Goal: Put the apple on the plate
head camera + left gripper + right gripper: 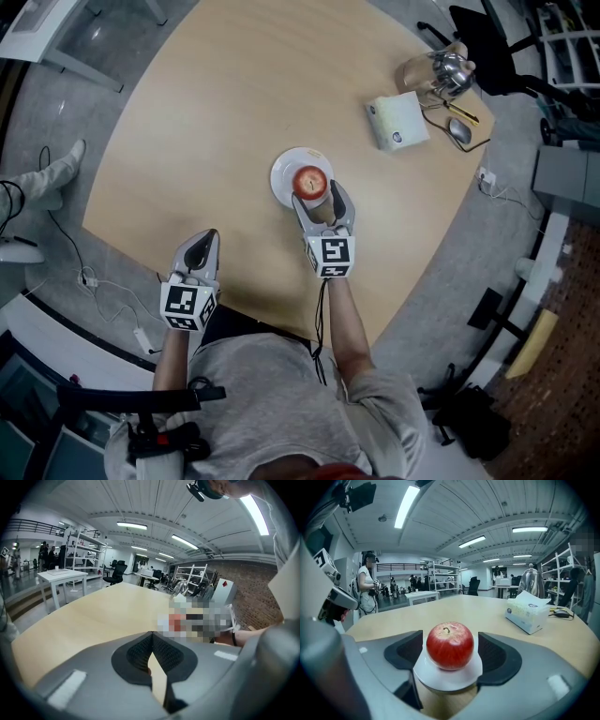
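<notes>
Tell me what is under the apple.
The apple rests on a white plate, which lies on the wooden table. The apple covers the plate's middle, so what lies there cannot be seen.

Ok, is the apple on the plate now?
On. The apple sits upright on the white plate; the right gripper is open, jaws clear of it either side.

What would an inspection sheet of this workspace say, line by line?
Surface: light wooden table.
Job's things: apple rests on the white plate.
Clutter: tissue box and metal kettle near the far edge.
Grippers: right gripper open, jaws either side of the apple; left gripper shut, empty.
Cables: loose cables on the floor.
Surroundings: office chair, shelving, a person standing.
</notes>
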